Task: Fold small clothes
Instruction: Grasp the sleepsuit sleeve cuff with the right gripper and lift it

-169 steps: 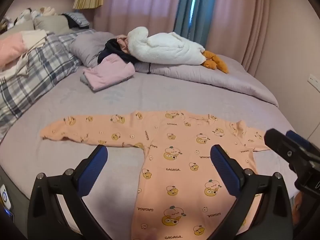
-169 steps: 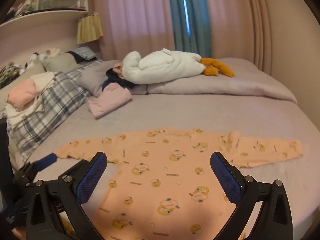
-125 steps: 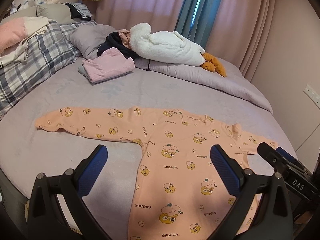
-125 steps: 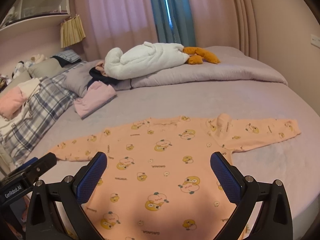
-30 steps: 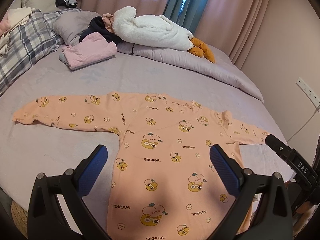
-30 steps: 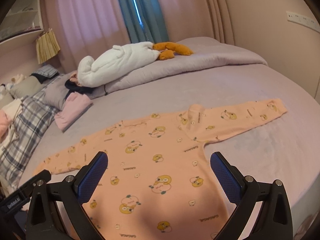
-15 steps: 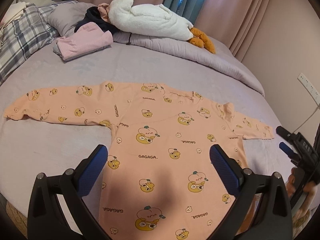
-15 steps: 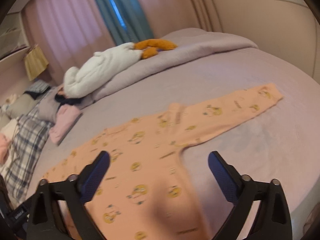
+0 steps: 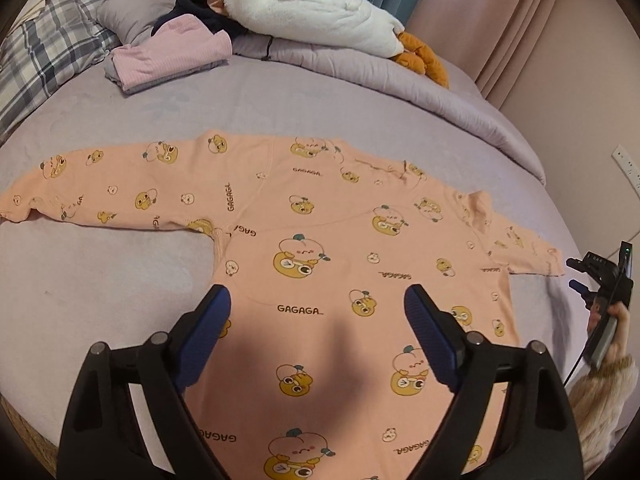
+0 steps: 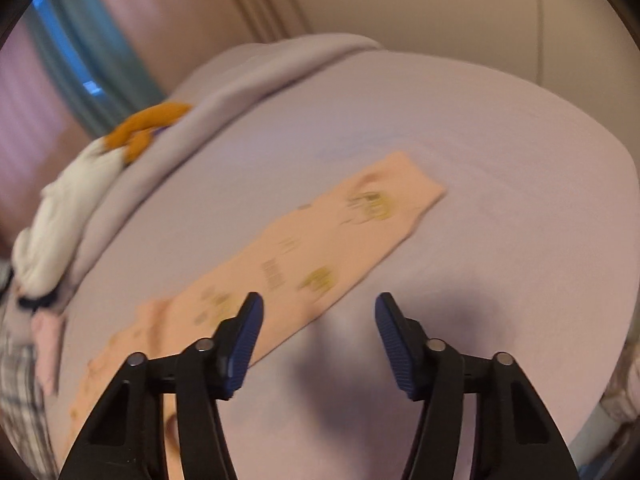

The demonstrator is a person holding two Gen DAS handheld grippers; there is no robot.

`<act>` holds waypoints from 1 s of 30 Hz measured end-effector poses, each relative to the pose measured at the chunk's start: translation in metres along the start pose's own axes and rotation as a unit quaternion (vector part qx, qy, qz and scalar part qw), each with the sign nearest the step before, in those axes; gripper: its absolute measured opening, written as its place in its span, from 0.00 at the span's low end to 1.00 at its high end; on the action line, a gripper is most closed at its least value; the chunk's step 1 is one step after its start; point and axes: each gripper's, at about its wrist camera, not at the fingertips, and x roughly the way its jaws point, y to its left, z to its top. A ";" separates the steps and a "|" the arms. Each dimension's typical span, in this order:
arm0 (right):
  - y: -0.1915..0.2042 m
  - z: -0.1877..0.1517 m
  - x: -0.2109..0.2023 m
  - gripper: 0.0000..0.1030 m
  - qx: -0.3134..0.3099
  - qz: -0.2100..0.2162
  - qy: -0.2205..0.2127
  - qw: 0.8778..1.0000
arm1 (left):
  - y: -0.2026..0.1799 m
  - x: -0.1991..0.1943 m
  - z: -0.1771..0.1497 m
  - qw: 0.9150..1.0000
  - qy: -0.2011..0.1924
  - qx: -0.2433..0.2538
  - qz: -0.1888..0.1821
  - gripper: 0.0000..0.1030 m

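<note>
two hand-held grippers frame the nearest part of the scene, and both stand with their blue-padded fingers spread apart, gripping nothing. the left hand-held gripper (image 9: 318, 340) hangs above the lower body of the peach long-sleeved baby garment printed with cartoon fruit faces (image 9: 316, 248), which lies flat and spread out on the lavender bed sheet (image 9: 100, 280), sleeves stretched to either side. the right hand-held gripper (image 10: 318, 332) is off at the garment's right side, low above the sheet, with the right sleeve (image 10: 320, 256) running just beyond its left finger; that view is blurred, so fine detail is lost.

the step in hand looks like taking the right sleeve to fold it inward across the chest. to do it well, i would pinch close to the cuff (image 10: 412, 188), catching both layers of fabric rather than the sheet beneath, then lift only enough to clear the body and lay the sleeve flat along the shoulder line. the left hand-held gripper could press the torso so the soft knit does not drag or bunch.

farther back lie a folded pink garment (image 9: 172, 54), a white plush goose with orange feet (image 9: 316, 12), a plaid blanket (image 9: 44, 52) and pink curtains (image 9: 500, 20).
</note>
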 end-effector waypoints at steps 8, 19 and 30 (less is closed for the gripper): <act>-0.030 0.017 0.035 0.50 0.086 -0.019 -0.001 0.996 | 0.007 0.006 0.004 1.000 0.008 -0.010 0.012 0.85; -0.042 0.013 0.028 0.08 0.097 -0.030 -0.033 0.994 | 0.009 0.017 0.007 0.999 0.020 -0.012 0.023 0.85; -0.041 0.010 -0.035 0.06 0.068 -0.026 -0.122 0.990 | 0.018 0.010 0.009 0.999 0.009 -0.024 0.022 0.85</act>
